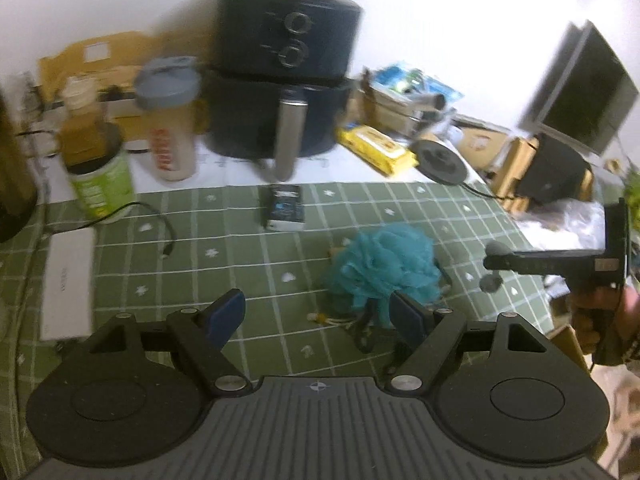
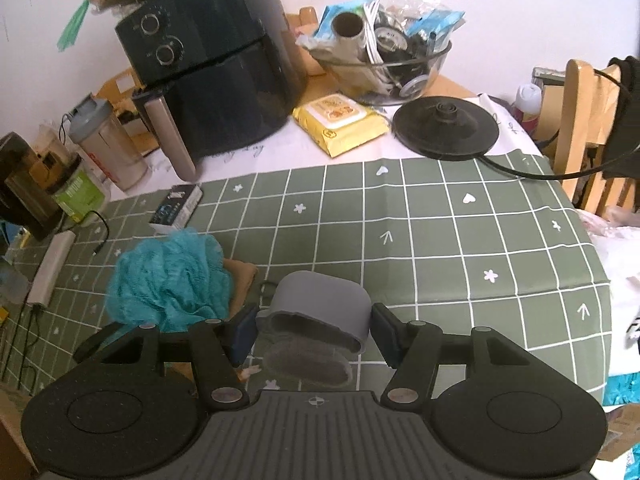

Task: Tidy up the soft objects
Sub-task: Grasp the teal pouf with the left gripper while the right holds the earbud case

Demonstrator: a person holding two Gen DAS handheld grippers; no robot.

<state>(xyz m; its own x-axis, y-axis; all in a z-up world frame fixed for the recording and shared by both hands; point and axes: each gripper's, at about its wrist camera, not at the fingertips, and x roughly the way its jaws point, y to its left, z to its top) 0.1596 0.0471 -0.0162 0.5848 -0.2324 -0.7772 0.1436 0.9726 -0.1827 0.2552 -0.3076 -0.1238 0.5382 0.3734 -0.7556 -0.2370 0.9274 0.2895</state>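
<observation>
Right wrist view: right gripper (image 2: 314, 330) is clamped on a grey soft rounded sleeve-like object (image 2: 320, 308), pads pressing both its ends, open mouth facing the camera. It hangs clear of the green grid-pattern tablecloth (image 2: 440, 240), with its shadow on the cloth just below. Long axis runs pad to pad, across the jaws.

A teal mesh bath pouf (image 2: 168, 280) sits on the cloth just to the left of that gripper, near the cloth's left-front part, partly covering a tan fabric piece (image 2: 242, 276). A small dark box (image 2: 176, 208) lies beyond it toward the back edge of the cloth, in front of the black air fryer (image 2: 208, 68).

Left wrist view: left gripper (image 1: 316, 314) is released, jaws wide, nothing between the blue pads. The pouf (image 1: 380, 272) is just ahead and right of centre, overlapping the right-hand finger (image 1: 408, 316) in frame; can't tell if it touches. The right gripper shows at the right edge of frame, well apart from the pouf.

Judgement: the left gripper is nearer the pouf and needs a shift right to centre it between the jaws. The pouf is round, so no preferred grasp axis. No destination container is identifiable in either view.
</observation>
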